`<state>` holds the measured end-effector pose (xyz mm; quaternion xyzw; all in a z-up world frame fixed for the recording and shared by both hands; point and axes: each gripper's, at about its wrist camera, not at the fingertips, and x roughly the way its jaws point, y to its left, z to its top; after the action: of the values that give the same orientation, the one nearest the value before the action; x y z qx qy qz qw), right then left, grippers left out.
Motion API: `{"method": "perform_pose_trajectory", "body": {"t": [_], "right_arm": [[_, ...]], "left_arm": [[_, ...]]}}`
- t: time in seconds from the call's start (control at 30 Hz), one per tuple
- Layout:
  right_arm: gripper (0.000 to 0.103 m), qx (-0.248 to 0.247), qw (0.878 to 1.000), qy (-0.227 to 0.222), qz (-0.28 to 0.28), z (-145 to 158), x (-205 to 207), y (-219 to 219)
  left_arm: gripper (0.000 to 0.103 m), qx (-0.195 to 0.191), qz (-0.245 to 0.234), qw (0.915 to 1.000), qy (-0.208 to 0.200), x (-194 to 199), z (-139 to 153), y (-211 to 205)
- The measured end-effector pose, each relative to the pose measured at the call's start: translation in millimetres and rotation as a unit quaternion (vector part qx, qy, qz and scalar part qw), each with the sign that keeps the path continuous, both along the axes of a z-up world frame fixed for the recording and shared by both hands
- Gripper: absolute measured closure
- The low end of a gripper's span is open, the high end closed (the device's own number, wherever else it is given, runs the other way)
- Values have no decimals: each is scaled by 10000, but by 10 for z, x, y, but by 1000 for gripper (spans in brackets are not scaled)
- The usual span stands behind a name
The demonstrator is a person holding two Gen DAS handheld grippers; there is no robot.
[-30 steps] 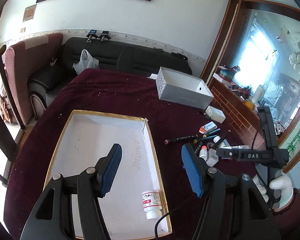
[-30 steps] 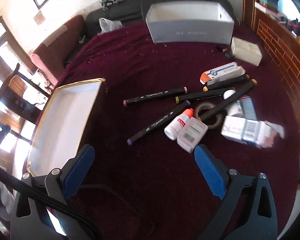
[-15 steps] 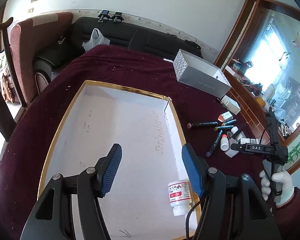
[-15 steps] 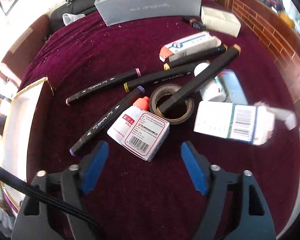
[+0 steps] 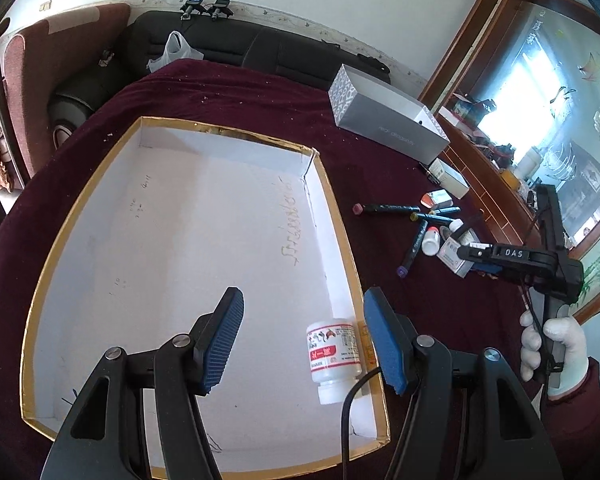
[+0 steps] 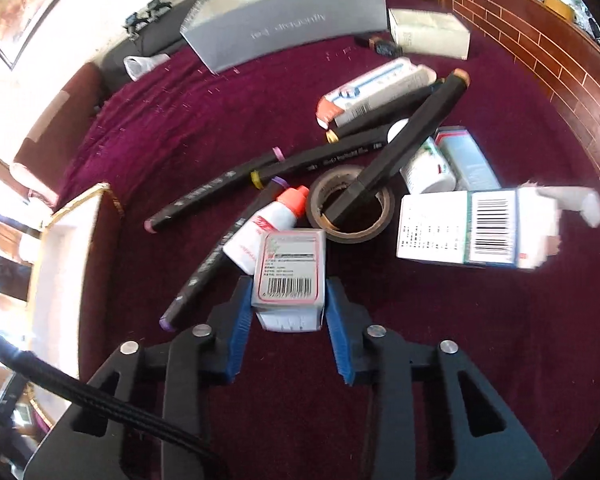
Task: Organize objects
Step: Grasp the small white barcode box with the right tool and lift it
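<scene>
My left gripper [image 5: 302,340] hovers with fingers spread over the gold-rimmed tray [image 5: 332,216], where a white bottle [image 5: 334,354] lies; my right gripper [image 6: 288,320] clamps a small barcoded box [image 6: 290,270] among markers [image 6: 216,188] on the maroon tablecloth [image 6: 440,340].

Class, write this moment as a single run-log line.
left tongs: open over tray, bottle inside | right tongs: shut on small box | markers, tape: on cloth
</scene>
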<state>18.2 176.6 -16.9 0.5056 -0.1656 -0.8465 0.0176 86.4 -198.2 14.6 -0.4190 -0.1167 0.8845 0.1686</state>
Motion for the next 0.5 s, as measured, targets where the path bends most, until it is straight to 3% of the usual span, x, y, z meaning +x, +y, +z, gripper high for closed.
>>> {"method": "perform_pose_trajectory", "body": {"t": [0.17,0.37,0.5], "right_arm": [[70,-306,9984,301,370,306,84,-180],[70,-841,9865,263,1382,446,-83,-871],[70,-838,9768,120,1968,410,-192,-1415]], "left_arm": [[46,127,-136,9995,-269,149,-158,80],[46,458,-234,9978,-423,390,-245,45],[46,484,-445,9974,-284,543,-238,100]]}}
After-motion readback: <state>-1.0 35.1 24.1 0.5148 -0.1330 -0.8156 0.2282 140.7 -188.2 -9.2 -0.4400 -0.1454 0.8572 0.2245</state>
